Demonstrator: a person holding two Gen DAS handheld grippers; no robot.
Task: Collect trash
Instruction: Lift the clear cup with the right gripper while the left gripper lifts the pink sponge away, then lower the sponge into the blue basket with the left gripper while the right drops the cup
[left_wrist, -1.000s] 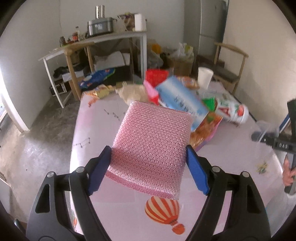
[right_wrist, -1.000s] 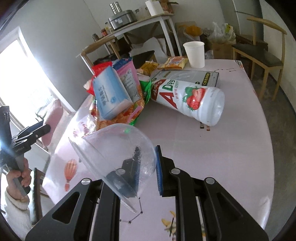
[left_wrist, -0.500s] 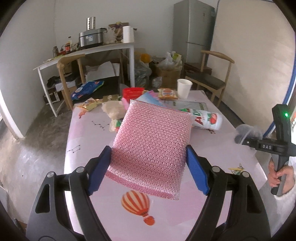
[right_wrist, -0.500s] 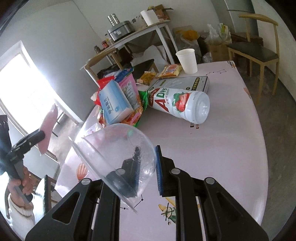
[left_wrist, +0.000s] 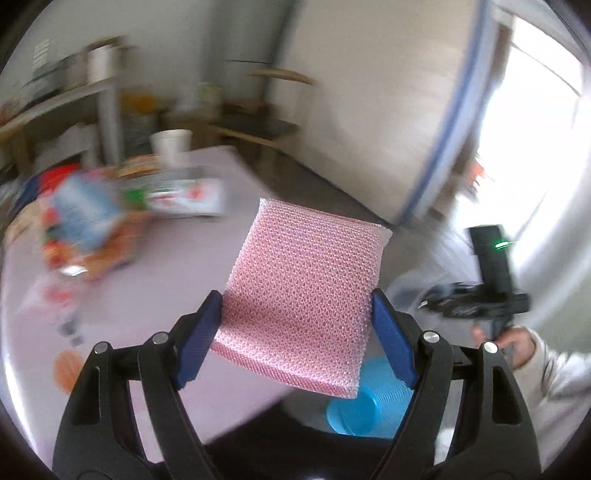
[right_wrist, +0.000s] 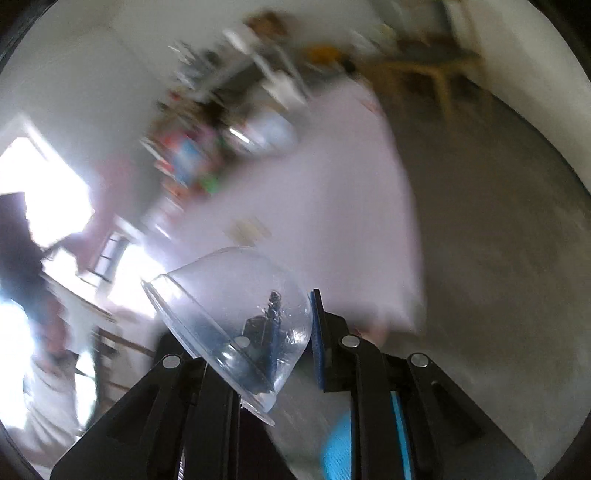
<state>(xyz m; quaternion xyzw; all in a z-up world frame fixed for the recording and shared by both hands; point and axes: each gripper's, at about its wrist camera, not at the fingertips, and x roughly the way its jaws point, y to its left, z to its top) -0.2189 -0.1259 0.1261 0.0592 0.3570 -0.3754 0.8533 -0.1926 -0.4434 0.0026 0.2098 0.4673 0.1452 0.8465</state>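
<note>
Pink sponge (left_wrist: 303, 291) clamped in left gripper (left_wrist: 297, 328); right gripper (right_wrist: 295, 332) pinches clear dome lid (right_wrist: 236, 314).

The left gripper (left_wrist: 297, 330) is clamping a pink mesh sponge (left_wrist: 303, 291) by its two side edges, its blue pads pressing in. Below it, a blue ribbed bin (left_wrist: 364, 402) is showing past the edge of the pink table (left_wrist: 192, 280). At right, a hand (left_wrist: 511, 341) is gripping the right gripper (left_wrist: 430, 301).

Sponge (left_wrist: 303, 291) between left gripper (left_wrist: 295, 332) fingers, above table (left_wrist: 177, 280) edge; bin (left_wrist: 365, 402) below; wrapper pile (left_wrist: 85, 225) far left.
</note>
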